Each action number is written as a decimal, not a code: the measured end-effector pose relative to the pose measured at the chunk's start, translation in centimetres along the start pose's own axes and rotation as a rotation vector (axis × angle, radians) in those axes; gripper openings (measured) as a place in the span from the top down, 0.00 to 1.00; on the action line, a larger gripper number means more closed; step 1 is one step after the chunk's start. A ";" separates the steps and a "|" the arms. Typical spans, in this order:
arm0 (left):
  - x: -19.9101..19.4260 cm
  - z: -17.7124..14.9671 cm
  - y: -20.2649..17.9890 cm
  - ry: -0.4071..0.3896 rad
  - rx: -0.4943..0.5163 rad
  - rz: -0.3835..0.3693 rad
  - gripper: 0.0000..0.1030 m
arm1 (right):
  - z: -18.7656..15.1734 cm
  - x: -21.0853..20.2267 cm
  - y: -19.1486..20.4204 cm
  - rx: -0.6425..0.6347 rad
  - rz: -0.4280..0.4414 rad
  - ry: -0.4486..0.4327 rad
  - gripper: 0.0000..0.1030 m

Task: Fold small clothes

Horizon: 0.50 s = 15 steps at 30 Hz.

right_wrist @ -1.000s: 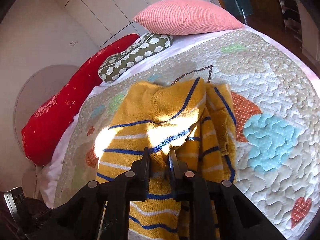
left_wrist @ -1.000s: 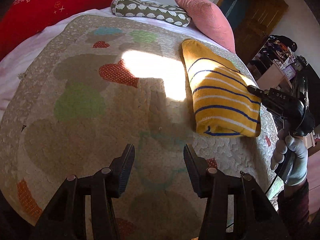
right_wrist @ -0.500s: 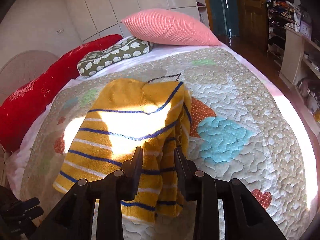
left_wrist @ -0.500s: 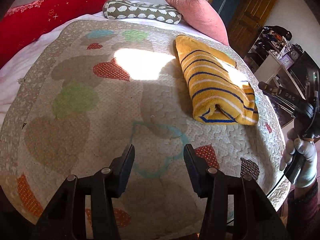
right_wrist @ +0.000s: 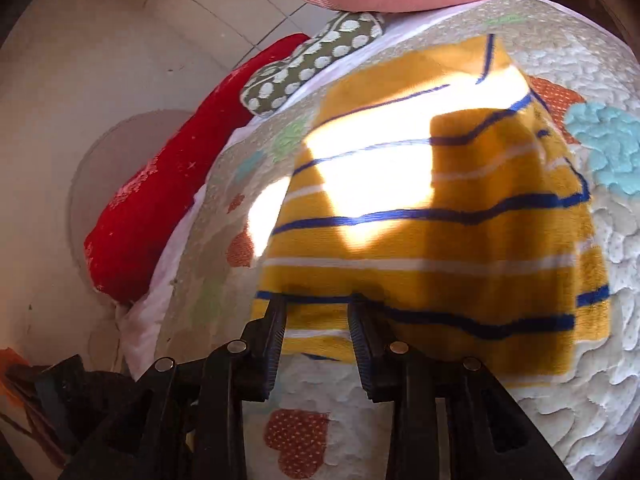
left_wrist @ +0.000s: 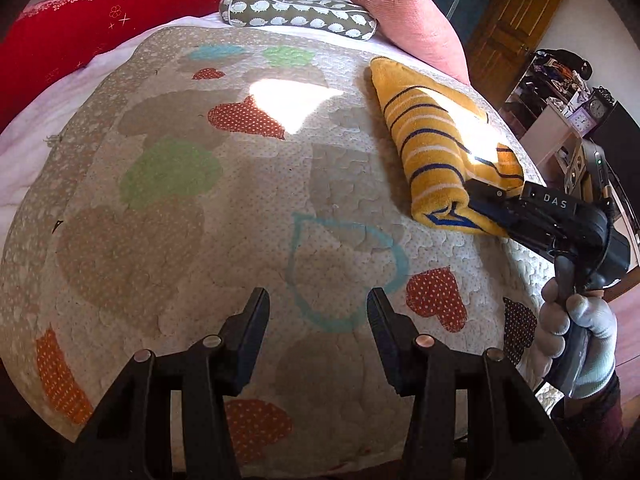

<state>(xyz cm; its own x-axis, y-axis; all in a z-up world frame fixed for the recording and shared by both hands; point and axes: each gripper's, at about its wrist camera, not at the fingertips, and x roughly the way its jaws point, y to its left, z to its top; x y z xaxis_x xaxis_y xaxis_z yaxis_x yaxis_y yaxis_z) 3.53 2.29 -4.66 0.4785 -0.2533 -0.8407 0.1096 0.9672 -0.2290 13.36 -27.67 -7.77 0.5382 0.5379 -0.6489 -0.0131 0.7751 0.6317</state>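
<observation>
A folded yellow sweater with blue and white stripes [left_wrist: 436,148] lies on the right side of the quilted bed cover [left_wrist: 224,208]. It fills the right wrist view [right_wrist: 432,240]. My right gripper [right_wrist: 317,300] is open, its fingertips resting at the sweater's near edge with nothing held; in the left wrist view it [left_wrist: 480,196] touches the sweater's near end. My left gripper [left_wrist: 318,300] is open and empty above the quilt's front part, well left of the sweater.
A red bolster [left_wrist: 80,32], a green patterned cushion [left_wrist: 296,12] and a pink pillow [left_wrist: 400,16] line the head of the bed. A wooden door [left_wrist: 508,28] and cluttered shelves [left_wrist: 560,92] stand to the right. The quilt edge drops off in front.
My right gripper opened wider and moved down to the sweater's near edge, closer to it. The sweater lies folded and let go. My left gripper stayed open, shifting only slightly.
</observation>
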 end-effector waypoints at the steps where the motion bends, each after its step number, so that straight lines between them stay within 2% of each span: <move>1: 0.1 -0.1 0.0 0.002 0.002 0.002 0.52 | 0.0 -0.4 -1.8 0.058 0.014 -0.009 0.93; 2: 0.1 -0.2 0.1 0.004 0.004 0.000 0.52 | -0.1 -1.2 -3.3 0.114 0.034 -0.018 1.00; 3: 0.3 -0.2 0.1 0.008 0.004 -0.006 0.52 | -0.2 -2.1 -4.3 0.155 0.058 -0.031 1.00; 5: 0.6 -0.2 0.1 0.016 0.003 -0.019 0.52 | -0.3 -4.1 -4.5 0.165 0.036 -0.052 1.00; 7: 0.9 -0.2 0.0 0.020 0.006 -0.030 0.52 | -0.3 -6.1 -3.4 0.148 0.012 -0.080 0.98; 9: 1.2 -0.2 -0.2 0.024 0.008 -0.037 0.52 | 0.5 -7.7 -1.5 0.109 0.009 -0.121 0.87; 12: 1.2 -0.4 -0.8 0.030 0.016 -0.039 0.52 | 2.5 -7.5 2.1 0.058 0.094 -0.151 0.75; 15: 0.4 -0.9 -1.4 0.016 0.034 -0.028 0.52 | 4.5 -3.6 5.5 0.014 0.229 -0.071 0.71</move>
<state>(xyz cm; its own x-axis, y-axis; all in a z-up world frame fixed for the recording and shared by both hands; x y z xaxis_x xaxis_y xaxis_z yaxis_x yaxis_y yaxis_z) 2.76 0.84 -5.18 0.4611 -0.2803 -0.8419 0.1528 0.9597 -0.2359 15.13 -26.88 -0.06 0.5804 0.6740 -0.4571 -0.1300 0.6308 0.7650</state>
